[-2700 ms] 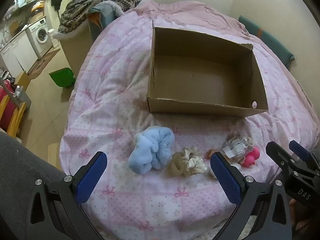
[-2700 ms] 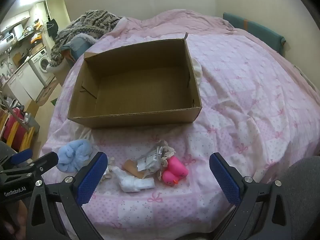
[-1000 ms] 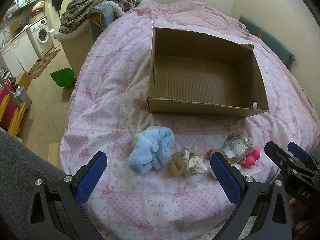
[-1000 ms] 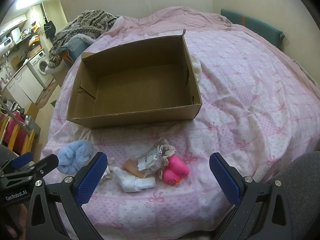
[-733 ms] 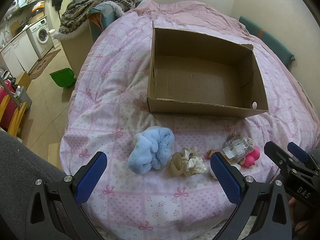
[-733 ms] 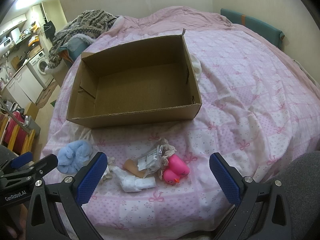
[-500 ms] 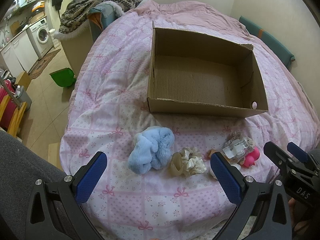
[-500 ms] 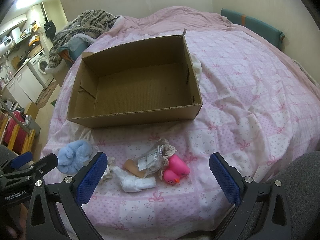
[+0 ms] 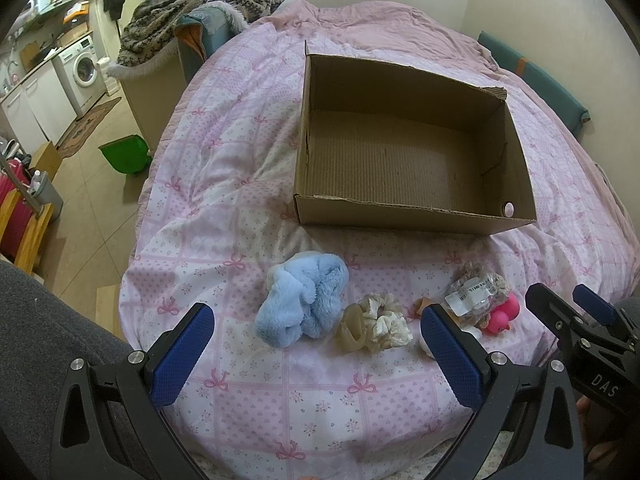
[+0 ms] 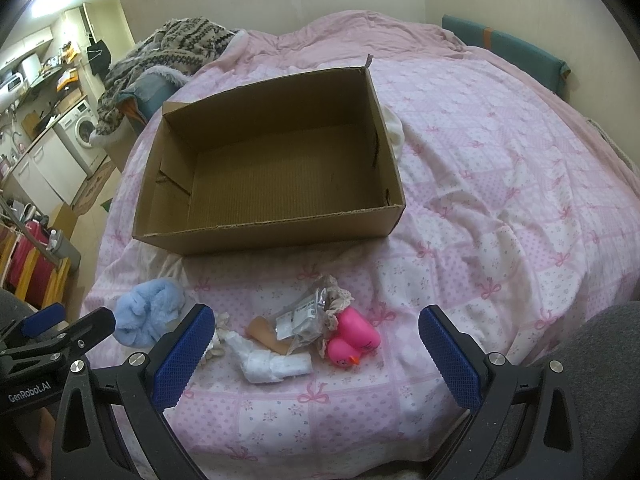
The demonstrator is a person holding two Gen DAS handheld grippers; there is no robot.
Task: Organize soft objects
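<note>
Big pink patchwork bed (image 9: 248,168) with an open, empty cardboard box (image 9: 404,216) sitting mid-bed. Only the right wrist view shows the white rolled cloth (image 10: 274,364) properly; the left view mostly hides it but gives a clear look at the cream scrunchie (image 9: 378,326). The fluffy blue plush (image 9: 304,304) sits leftmost in the row in front of the box, then a crinkly plastic packet (image 10: 302,320), then a pink rubber duck (image 10: 354,338). Left gripper (image 9: 316,354) and right gripper (image 10: 316,354) both spread wide, holding nothing.
</note>
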